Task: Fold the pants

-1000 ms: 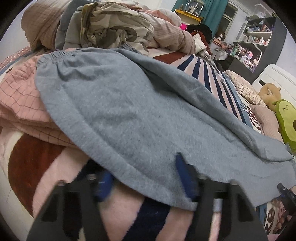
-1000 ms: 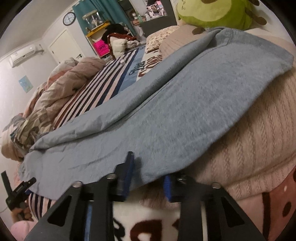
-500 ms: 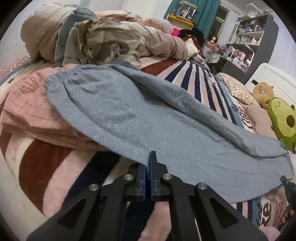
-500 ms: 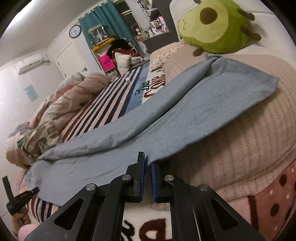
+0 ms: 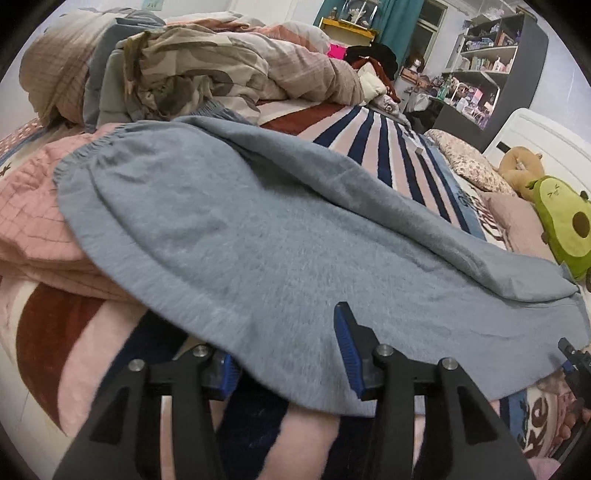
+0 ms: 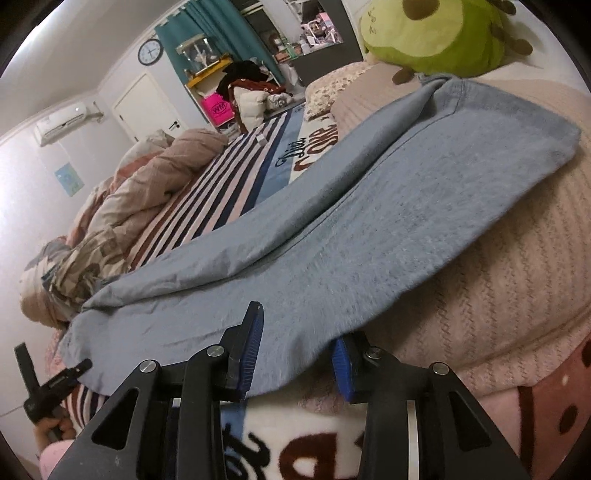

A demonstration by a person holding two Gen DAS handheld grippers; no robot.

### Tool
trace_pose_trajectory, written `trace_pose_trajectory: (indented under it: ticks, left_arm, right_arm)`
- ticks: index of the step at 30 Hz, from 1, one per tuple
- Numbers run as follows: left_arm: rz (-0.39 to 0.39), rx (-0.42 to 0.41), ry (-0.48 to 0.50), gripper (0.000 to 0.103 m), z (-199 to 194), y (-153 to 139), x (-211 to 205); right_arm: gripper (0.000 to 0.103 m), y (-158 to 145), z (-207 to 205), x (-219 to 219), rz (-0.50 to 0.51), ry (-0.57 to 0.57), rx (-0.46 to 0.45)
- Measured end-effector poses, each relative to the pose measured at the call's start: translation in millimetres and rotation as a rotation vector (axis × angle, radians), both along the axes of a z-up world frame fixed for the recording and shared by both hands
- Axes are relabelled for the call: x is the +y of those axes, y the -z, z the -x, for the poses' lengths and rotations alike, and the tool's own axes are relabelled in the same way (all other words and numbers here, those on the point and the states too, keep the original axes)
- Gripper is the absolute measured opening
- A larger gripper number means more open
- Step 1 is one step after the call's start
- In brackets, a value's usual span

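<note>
Pants (image 5: 258, 236) may slip unfolded, since left gripper (image 5: 288, 354) and right gripper (image 6: 295, 354) jaws are opening around the near edge.

Grey-blue pants (image 5: 258, 236) lie on a navy, pink and white striped blanket (image 5: 388, 147), beside a green avocado plush (image 5: 565, 225).

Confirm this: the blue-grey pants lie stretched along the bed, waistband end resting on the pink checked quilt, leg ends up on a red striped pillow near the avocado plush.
One detail is off. The leg ends of the pants rest on a beige ribbed knit pillow, not a red striped one; the right wrist view shows it. The rest holds: the waistband end lies on the pink checked quilt, and the avocado plush sits just beyond the leg ends.
</note>
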State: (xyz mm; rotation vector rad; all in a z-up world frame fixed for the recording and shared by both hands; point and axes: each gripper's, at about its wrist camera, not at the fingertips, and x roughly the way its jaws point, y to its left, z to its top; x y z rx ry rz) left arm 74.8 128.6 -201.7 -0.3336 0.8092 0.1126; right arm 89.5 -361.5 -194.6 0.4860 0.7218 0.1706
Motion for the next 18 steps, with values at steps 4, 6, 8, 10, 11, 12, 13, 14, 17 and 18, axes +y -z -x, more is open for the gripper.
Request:
trace_pose_trajectory:
  ticks: [4,6,8,10,11,12,13,14,17,18]
  left_arm:
    - [-0.011,-0.003,-0.013,0.005,-8,0,-1]
    - [-0.007,-0.021,-0.028,0.001,-8,-3,2]
    - [-0.007,-0.043,-0.035,0.0,-4,-9,4]
    - [-0.012,-0.066,-0.039,0.0,4,-18,7]
    - [-0.01,-0.076,-0.039,0.0,7,-21,8]
    - [-0.012,-0.082,-0.039,0.0,10,-25,8]
    - [-0.017,-0.089,-0.04,0.0,13,-30,8]
    - [-0.021,-0.095,-0.041,0.0,17,-34,9]
    - [-0.02,-0.109,-0.038,0.0,25,-42,10]
    - [-0.023,-0.112,-0.035,0.0,28,-45,9]
  right_arm:
    - [0.018,0,-6,0,0.018,0.02,-0.009]
    - [0.004,-1,-7,-2,0.041,0.042,-0.012]
    - [0.002,-5,-5,-3,0.044,0.056,-0.032]
    - [0.0,-9,0,-3,0.047,0.066,-0.057]
    - [0.0,-13,4,-3,0.049,0.067,-0.074]
    - [0.0,-15,7,-1,0.05,0.068,-0.083]
    - [0.0,-19,10,-1,0.053,0.068,-0.092]
    - [0.0,-21,13,-2,0.056,0.068,-0.098]
    - [0.0,-31,24,-6,0.053,0.065,-0.12]
    - [0.0,-33,26,-6,0.054,0.064,-0.126]
